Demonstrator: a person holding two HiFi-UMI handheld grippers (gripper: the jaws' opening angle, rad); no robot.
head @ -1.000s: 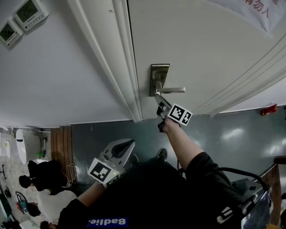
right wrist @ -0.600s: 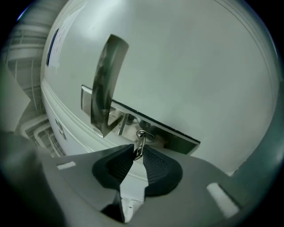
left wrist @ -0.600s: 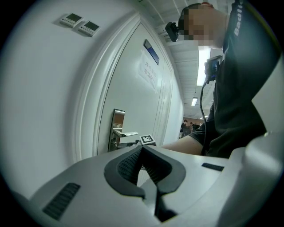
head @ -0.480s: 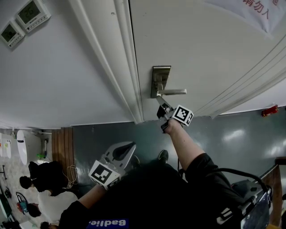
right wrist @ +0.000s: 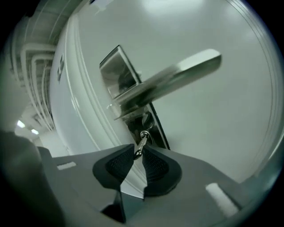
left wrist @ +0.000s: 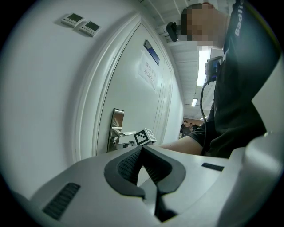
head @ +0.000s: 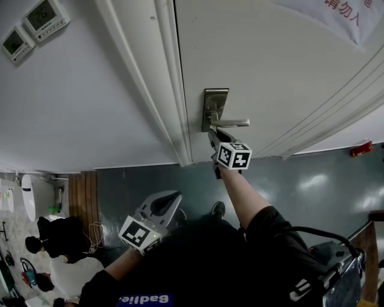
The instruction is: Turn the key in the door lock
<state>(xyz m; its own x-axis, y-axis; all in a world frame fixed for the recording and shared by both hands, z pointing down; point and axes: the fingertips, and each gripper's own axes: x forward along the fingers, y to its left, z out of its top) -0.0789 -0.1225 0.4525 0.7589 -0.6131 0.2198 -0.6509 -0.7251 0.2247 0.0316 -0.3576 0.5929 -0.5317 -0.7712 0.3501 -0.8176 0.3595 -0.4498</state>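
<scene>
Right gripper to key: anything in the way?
Nothing visible. The key sits pinched between the right gripper's jaw tips. The door handle is above it, clear of the jaws.

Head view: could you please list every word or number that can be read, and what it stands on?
"Badlie": on the person's shirt.
Red characters on the door notice: cut off at the edge, not readable.
Digits on the two wall panels: too small to read.

Key: small, silver, tilted, tip in door lock below lever; door lock an upright brushed-metal plate on white door.
</scene>
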